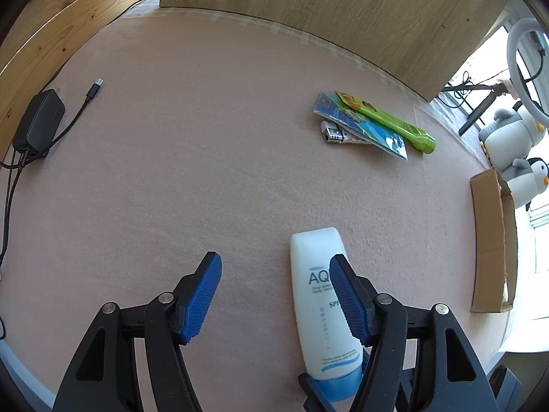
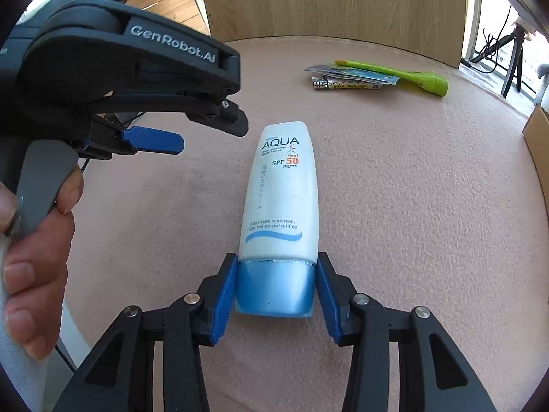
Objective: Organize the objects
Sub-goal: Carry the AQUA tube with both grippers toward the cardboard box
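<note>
A white sunscreen tube (image 2: 281, 192) with a blue cap lies on the pink table mat. My right gripper (image 2: 276, 285) is shut on its blue cap (image 2: 276, 290). The tube also shows in the left wrist view (image 1: 322, 305), partly behind my left gripper's right finger. My left gripper (image 1: 274, 295) is open and empty, hovering just left of the tube; it shows from the side in the right wrist view (image 2: 154, 140). A green tube (image 1: 394, 125), a blue packet (image 1: 363, 127) and a silver lighter (image 1: 331, 134) lie together at the far right.
A black charger (image 1: 39, 122) with cables and a loose plug (image 1: 94, 89) lies at the far left. A cardboard box (image 1: 494, 243) sits at the right edge, with plush penguins (image 1: 514, 144) beyond. A wooden panel (image 1: 326, 10) stands behind the mat.
</note>
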Demonstrator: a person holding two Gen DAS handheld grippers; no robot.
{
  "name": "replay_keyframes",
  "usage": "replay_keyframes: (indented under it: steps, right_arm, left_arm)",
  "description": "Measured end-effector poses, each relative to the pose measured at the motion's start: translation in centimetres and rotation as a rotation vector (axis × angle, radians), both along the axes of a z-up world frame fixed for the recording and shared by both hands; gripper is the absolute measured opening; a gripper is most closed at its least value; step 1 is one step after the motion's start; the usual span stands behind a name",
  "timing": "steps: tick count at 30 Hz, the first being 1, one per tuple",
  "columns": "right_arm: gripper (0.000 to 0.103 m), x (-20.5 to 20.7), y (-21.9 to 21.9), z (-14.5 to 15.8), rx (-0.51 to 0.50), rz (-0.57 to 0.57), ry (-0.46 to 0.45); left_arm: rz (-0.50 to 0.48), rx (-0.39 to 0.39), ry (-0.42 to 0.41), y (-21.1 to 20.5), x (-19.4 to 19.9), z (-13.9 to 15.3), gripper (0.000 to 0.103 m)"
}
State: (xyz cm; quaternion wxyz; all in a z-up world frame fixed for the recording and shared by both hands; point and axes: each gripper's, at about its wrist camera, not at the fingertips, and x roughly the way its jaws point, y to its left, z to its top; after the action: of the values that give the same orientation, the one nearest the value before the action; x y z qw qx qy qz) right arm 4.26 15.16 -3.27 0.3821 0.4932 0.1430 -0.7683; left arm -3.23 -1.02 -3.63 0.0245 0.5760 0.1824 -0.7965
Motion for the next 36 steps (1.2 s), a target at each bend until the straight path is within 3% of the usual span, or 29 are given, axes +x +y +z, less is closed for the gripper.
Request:
replay_keyframes:
  steps: [6,8,18,36]
  right_arm:
    - [0.040,1.2,0.6,-0.2,-0.011,0.030,0.037]
    - [0.040,1.5,0.8,-0.2,-0.019,0.036,0.044]
    - [0.040,1.9,1.7,-0.4,-0.055,0.030,0.060]
    - [0.040,0.4,2.6,3.2,-0.097,-0.014,0.116]
  left_arm:
    - [-0.065,0.028,-0.051,2.8,-0.1,-1.5,0.068]
    - [-0.082,0.041,-0.069,3.3,0.0,-2.1,0.052]
    - [-0.088,0.030,-0.057,3.7,0.7,-1.8,0.051]
    - [-0.136,0.003,0.044,6.0,-0.6,4.2,0.051]
